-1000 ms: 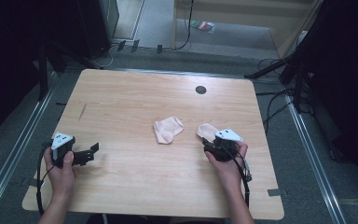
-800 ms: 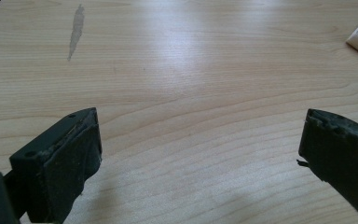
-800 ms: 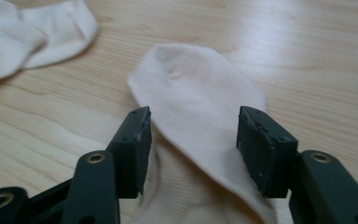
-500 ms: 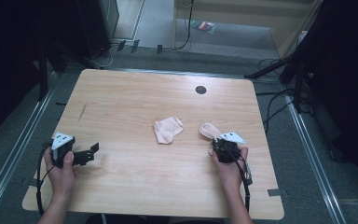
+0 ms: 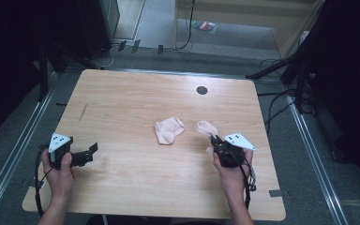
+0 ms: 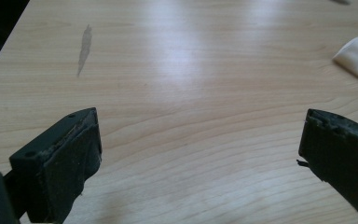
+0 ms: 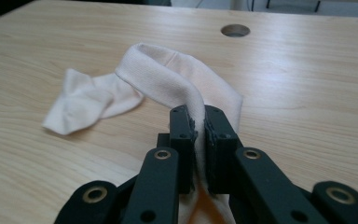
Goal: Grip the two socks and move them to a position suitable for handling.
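R tool (image 7: 196, 122) has just been closing & is now clenched on the near sock (image 7: 177, 79), fabric pinched between both jaws. A sec ago the jaws stood wide over that sock; now the cloth arches up from the pinch, far end draped on the table (image 5: 136, 93). In the high view R tool (image 5: 215, 142) sits at the sock's near end, pulled a bit toward the person vs. before. Second sock (image 5: 168, 130) lies crumpled just beside, mid-table, untouched. L tool (image 6: 200, 154) is released, jaws wide w/ nothing between, parked at the table's left (image 5: 91, 152), hardly moved. Grip looks secured, so probably lift or pairing w/ the other sock comes next.
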Motion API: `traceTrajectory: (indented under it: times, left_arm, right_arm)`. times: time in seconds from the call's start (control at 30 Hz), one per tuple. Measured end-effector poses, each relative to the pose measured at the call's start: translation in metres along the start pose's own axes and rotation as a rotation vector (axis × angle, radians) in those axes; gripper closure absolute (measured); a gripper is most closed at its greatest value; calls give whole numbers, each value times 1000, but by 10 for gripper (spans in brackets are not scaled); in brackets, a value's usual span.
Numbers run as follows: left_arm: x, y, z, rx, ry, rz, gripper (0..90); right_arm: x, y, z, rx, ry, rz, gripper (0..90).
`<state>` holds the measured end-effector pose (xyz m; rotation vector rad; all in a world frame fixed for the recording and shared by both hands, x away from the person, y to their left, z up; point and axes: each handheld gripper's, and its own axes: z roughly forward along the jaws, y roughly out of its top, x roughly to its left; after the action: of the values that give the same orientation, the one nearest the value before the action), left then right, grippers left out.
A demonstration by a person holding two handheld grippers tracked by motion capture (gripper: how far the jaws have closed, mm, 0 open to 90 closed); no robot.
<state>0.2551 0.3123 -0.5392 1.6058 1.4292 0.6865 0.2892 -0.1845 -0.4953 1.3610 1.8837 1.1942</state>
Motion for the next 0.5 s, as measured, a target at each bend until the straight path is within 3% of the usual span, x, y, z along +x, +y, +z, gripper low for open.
traceTrajectory:
  times: [0.1, 0.23, 0.27, 0.33, 0.5]
  left_arm:
    - [-6, 2, -3, -10, -8, 14, 0]
    - [-28, 6, -9, -21, -49, 67, 0]
    - [-28, 6, -9, -21, -49, 67, 0]
    - [-42, 7, -11, -25, -85, 92, 0]
    - [-61, 8, -12, -25, -132, 124, 0]
  right_arm:
    - [7, 3, -7, -11, 26, 5, 844]
    - [27, 5, -18, -25, 76, -12, 844]
    - [27, 5, -18, -25, 76, -12, 844]
    - [43, 5, -21, -26, 113, -31, 844]
    - [63, 2, -21, -10, 160, -56, 844]
